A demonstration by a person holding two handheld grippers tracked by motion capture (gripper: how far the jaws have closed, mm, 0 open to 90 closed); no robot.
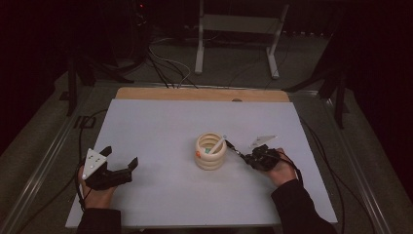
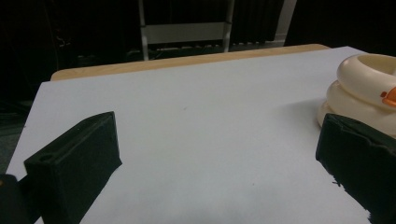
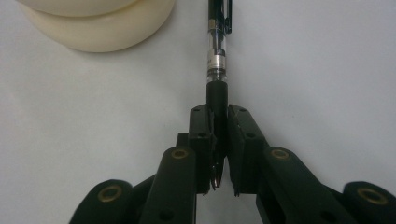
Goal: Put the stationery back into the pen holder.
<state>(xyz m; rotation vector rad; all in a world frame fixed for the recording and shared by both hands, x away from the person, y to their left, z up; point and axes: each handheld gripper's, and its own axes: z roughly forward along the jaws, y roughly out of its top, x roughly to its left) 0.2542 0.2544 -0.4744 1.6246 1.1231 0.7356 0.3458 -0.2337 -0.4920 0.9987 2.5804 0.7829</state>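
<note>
A cream ring-shaped holder [image 1: 211, 151] stands mid-table with a white pen [image 1: 217, 144] leaning inside it. In the right gripper view my right gripper [image 3: 219, 116] is shut on a black pen [image 3: 217, 51] by its rubber grip, and the pen points away past the holder [image 3: 100, 25]. From above, that gripper [image 1: 248, 157] sits just right of the holder, the black pen [image 1: 233, 148] reaching toward it. My left gripper [image 1: 119, 158] rests at the front left, open with nothing between its fingers. In the left gripper view the holder [image 2: 362, 91] is at the right edge.
The white table top [image 1: 165, 131] ends in a wooden strip [image 1: 202, 94] at the back. A small pale flat piece [image 1: 263, 140] lies behind the right hand. A metal stand [image 1: 238, 36] and cables are on the floor beyond the table.
</note>
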